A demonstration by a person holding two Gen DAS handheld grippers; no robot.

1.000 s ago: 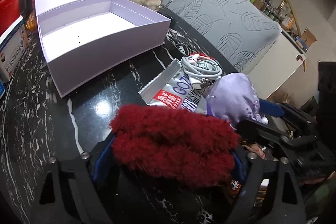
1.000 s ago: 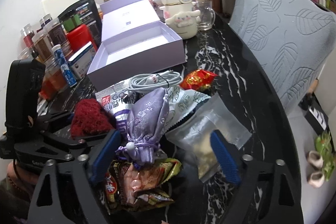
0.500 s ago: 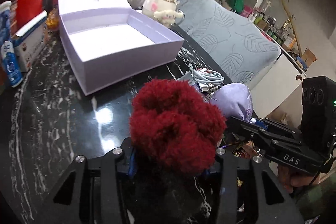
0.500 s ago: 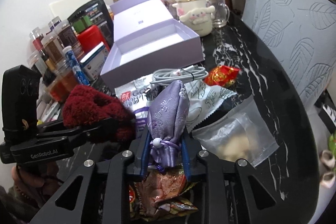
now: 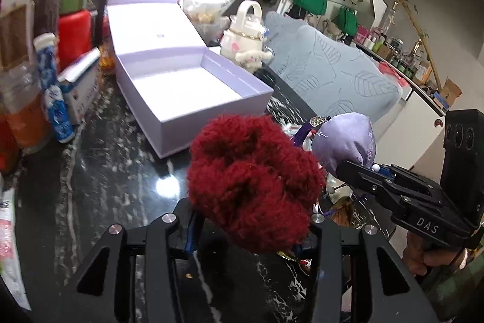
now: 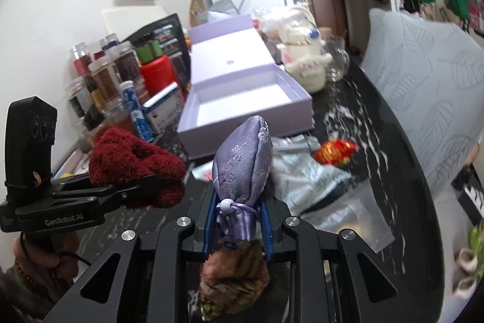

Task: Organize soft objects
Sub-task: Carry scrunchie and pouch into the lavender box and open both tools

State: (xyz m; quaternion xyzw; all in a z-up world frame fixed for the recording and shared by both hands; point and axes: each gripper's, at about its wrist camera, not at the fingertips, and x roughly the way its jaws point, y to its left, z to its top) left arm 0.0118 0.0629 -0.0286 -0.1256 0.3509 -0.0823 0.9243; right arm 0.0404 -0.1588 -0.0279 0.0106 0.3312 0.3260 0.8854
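Note:
My left gripper (image 5: 251,229) is shut on a fluffy dark-red scrunchie (image 5: 254,177), held up off the black marble table (image 5: 99,186). In the right wrist view that scrunchie (image 6: 133,162) shows at the left in the left gripper (image 6: 145,183). My right gripper (image 6: 239,220) is shut on the neck of a lilac satin drawstring pouch (image 6: 242,165), which stands upright between the blue pads. The pouch (image 5: 345,141) also appears right of the scrunchie in the left wrist view. An open lilac box (image 5: 193,87) (image 6: 245,105) lies ahead, its inside bare.
Snack packets (image 6: 308,174), a red wrapper (image 6: 335,150) and a clear bag (image 6: 354,214) lie on the table to the right. Bottles and jars (image 5: 36,74) line the left edge. A cream plush kettle (image 5: 245,38) stands behind the box. A grey leaf-patterned chair (image 6: 423,74) borders the right.
Both grippers closed, the left on the scrunchie and the right on the pouch, then lifted them off the table. The views tilted up toward the lilac box.

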